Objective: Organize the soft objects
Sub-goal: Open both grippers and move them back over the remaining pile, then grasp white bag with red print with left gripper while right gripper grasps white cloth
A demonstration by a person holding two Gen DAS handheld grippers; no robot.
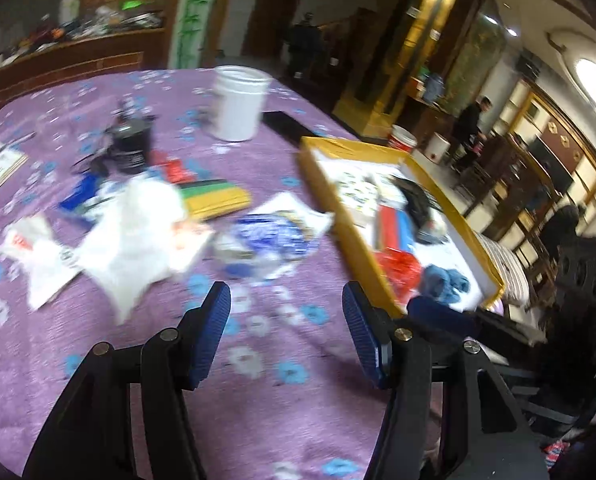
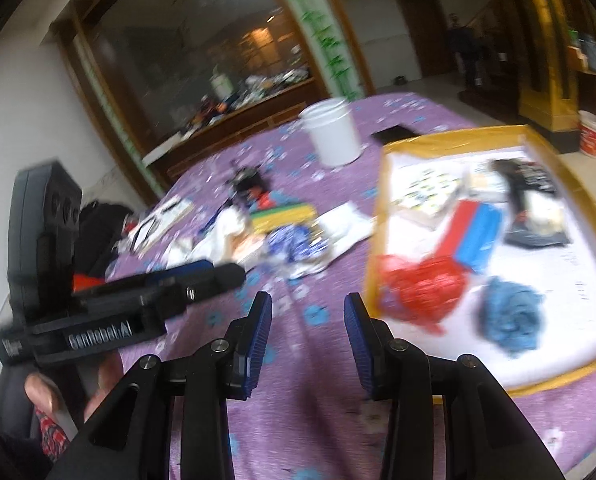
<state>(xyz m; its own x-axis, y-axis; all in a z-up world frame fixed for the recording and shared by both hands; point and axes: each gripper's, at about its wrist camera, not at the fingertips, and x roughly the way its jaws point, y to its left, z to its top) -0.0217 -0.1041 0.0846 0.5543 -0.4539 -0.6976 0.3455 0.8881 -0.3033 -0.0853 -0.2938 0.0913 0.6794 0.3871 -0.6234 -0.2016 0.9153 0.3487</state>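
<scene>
blurred white bags (image 1: 134, 232) hide items behind them on purple cloth (image 1: 282, 340).

We are in what looks like a large, lived-in hall of a home or guesthouse (hard to say which). A big table under a purple flowered cloth (image 1: 98, 360) fills the foreground. Behind it stands a long wooden sideboard (image 1: 78, 54) heaped with clutter, beneath a glass-fronted cabinet (image 2: 186, 56). Gilded pillars (image 1: 418, 40), a dark wooden door (image 1: 276, 12), carved wooden chairs (image 1: 510, 184) and a tiled floor (image 2: 418, 84) complete the room; a person (image 1: 472, 120) stands far off.
</scene>
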